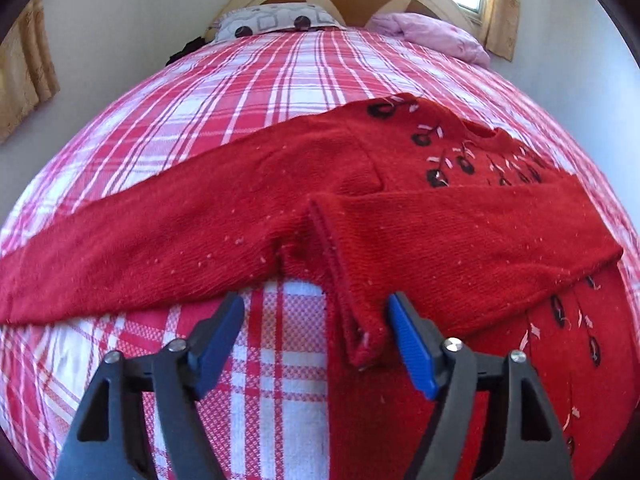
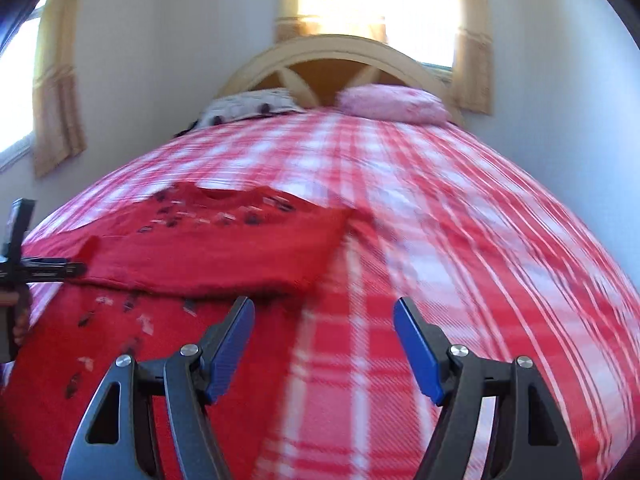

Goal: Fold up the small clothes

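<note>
Knitwear, one red sweater (image 1: 248,216) with black and pale stitched motifs near its neckline, lies spread on a red-and-white plaid bedspread (image 1: 224,80). In the left wrist view the left gripper (image 1: 316,320) stands wide, its blue pads apart; the cuff (image 1: 360,336) of a folded-over sleeve (image 1: 460,232) lies between them, just beside the right-hand pad, and neither pad presses on it. That sleeve runs from the cuff up and to the right, across the sweater's chest. The other sleeve stretches away to the left of the claw, flat on the bedspread. Bare plaid shows directly ahead of the left-hand pad.

In the blurred right wrist view the right gripper (image 2: 324,320) is also wide, with nothing between its pads; only plaid lies ahead of it. The sweater sits ahead and to its left, and the sweater's lower body reaches under its left-hand finger. Far ahead of both claws are a patterned pillow (image 1: 276,20), a pink pillow (image 2: 392,108), a curved headboard (image 2: 332,52) and curtained windows.
</note>
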Motion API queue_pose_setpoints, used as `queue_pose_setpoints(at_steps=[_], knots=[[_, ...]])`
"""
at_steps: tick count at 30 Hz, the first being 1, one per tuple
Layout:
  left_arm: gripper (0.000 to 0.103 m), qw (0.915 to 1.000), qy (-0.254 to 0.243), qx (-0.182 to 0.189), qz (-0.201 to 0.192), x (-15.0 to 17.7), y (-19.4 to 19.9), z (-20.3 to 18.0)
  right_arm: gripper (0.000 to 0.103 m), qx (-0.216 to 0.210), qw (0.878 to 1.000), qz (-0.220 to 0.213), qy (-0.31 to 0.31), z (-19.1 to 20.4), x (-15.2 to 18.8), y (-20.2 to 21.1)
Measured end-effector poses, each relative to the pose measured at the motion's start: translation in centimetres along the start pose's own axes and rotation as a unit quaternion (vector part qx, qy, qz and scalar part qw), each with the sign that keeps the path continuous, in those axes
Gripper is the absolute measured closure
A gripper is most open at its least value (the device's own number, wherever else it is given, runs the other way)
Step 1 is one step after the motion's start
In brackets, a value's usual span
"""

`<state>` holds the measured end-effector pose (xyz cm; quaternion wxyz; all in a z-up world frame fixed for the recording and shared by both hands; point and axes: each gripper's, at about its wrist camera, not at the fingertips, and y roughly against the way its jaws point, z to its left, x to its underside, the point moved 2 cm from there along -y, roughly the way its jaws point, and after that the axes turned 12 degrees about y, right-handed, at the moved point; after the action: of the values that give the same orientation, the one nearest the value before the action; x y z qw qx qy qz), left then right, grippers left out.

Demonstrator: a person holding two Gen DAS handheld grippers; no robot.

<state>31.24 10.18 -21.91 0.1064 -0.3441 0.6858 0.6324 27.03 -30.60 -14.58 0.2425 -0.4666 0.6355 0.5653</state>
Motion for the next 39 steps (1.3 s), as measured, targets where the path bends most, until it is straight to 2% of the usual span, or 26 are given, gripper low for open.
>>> queue_pose_setpoints(at_steps=[2,5,8,10,11,16,20,23,29,32,35,37,39], knots=[[0.025,1.0000,0.001,0.001,-0.005,0.4,0.0,-0.1,0.030,-0.031,0.999,-0.012,0.028,1.9,-2.0,-0.9],[0.021,0.9999,0.005,0.001,-0.009,0.6,0.0,0.0,0.030,-0.076,0.995,0.009,0.063,4.2,-3.7,-3.5],[0.018,0.9999,0.011,0.003,-0.009,0.6,0.0,0.2,0.030,-0.064,0.994,0.071,0.057,5.0,-3.5,-7.1],[0.016,0.9999,0.013,0.004,-0.009,0.6,0.0,0.2,0.030,-0.073,0.987,0.139,0.024,4.6,-1.9,-9.9],[0.016,0.9999,0.013,0.004,-0.009,0.6,0.0,0.2,0.030,-0.075,0.986,0.149,0.020,4.4,-1.5,-10.5],[0.009,0.9998,0.016,0.000,-0.008,0.7,-0.1,0.3,0.030,-0.053,0.988,0.142,0.042,5.4,-2.5,-9.1],[0.008,0.9999,0.013,-0.003,-0.010,0.7,-0.2,0.3,0.030,-0.056,0.992,0.106,0.041,5.7,-4.5,-7.6],[0.005,0.9999,0.014,-0.002,-0.006,0.7,-0.4,0.4,0.030,-0.049,0.993,0.100,0.038,6.4,-5.7,-8.3],[0.004,0.9999,0.016,0.000,-0.006,0.7,-0.4,0.4,0.030,-0.049,0.991,0.118,0.035,8.8,-6.9,-10.7],[0.004,0.9998,0.018,0.005,-0.005,0.7,-0.4,0.5,0.030,-0.048,0.988,0.141,0.043,9.9,-6.2,-11.9],[0.002,0.9997,0.020,0.011,-0.003,0.7,-0.4,0.5,0.028,-0.048,0.983,0.171,0.053,10.6,-4.1,-13.4],[0.001,0.9997,0.019,0.014,-0.002,0.7,-0.4,0.5,0.027,-0.037,0.986,0.152,0.063,10.9,-3.4,-13.3],[0.000,0.9997,0.019,0.014,-0.001,0.7,-0.4,0.5,0.027,-0.034,0.985,0.153,0.064,10.9,-3.4,-13.1]])
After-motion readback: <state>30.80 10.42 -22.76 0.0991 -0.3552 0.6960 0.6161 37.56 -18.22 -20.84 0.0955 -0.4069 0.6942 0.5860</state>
